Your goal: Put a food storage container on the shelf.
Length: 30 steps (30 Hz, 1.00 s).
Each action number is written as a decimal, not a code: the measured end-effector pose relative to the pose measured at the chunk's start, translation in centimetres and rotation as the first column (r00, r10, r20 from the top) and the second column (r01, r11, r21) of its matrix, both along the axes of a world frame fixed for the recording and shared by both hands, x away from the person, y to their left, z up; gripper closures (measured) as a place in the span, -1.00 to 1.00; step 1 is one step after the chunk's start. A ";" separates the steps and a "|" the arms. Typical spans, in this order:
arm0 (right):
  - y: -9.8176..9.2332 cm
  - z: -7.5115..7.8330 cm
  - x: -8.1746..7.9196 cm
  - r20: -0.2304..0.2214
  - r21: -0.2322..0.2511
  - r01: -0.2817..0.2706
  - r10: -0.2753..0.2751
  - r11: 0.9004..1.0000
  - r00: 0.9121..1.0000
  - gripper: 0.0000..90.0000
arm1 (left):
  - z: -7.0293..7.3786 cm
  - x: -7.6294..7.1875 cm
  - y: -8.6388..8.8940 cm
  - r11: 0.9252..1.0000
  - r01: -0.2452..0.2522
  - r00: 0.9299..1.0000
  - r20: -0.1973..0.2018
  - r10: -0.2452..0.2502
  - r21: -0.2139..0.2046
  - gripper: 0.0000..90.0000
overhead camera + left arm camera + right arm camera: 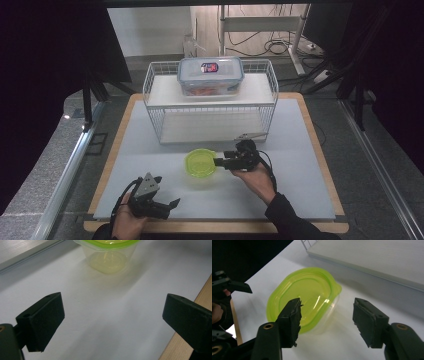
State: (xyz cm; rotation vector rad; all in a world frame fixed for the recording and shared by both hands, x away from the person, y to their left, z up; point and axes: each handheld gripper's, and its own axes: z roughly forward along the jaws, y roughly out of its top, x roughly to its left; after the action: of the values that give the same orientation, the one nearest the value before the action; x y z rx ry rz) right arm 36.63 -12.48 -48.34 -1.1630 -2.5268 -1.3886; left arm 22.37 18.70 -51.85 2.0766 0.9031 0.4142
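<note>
A clear tub with a lime-green lid stands on the grey mat in front of the wire rack. My right gripper lies level just to its right and points left at it. In the right gripper view the jaws stand apart, the tub's near rim reaches in between them, and I see no pad pressing on it. Near the mat's front left, my left gripper is open with nothing between its jaws. The tub sits well ahead of it.
A white wire rack stands at the back of the mat. On its top shelf is a clear box with a blue-rimmed lid and orange contents. A small metal piece lies at the rack's front right foot. The wooden table edge frames the mat.
</note>
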 end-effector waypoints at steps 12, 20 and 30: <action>0.9 -1.9 2.1 -0.160 0.058 0.038 -0.028 0.998 0.987 0.33 | 0.0 -0.1 -0.1 1.000 0.007 1.000 -0.004 -0.007 0.001 -0.91; 0.6 -2.4 2.8 -0.256 0.146 0.031 0.007 0.989 0.967 0.74 | 0.0 -0.1 -0.2 1.000 0.010 1.000 -0.007 -0.010 0.004 -0.90; 1.2 -1.5 2.1 -0.249 0.183 -0.005 0.051 0.983 0.967 0.83 | 0.0 -0.1 -0.2 1.000 0.012 1.000 -0.007 -0.012 0.007 -0.89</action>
State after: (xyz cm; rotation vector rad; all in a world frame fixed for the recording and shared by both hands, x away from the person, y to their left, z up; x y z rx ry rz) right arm 38.74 -11.31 -49.84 -1.1807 -2.1866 -1.3341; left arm 22.29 18.52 -51.89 2.0900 0.8939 0.4042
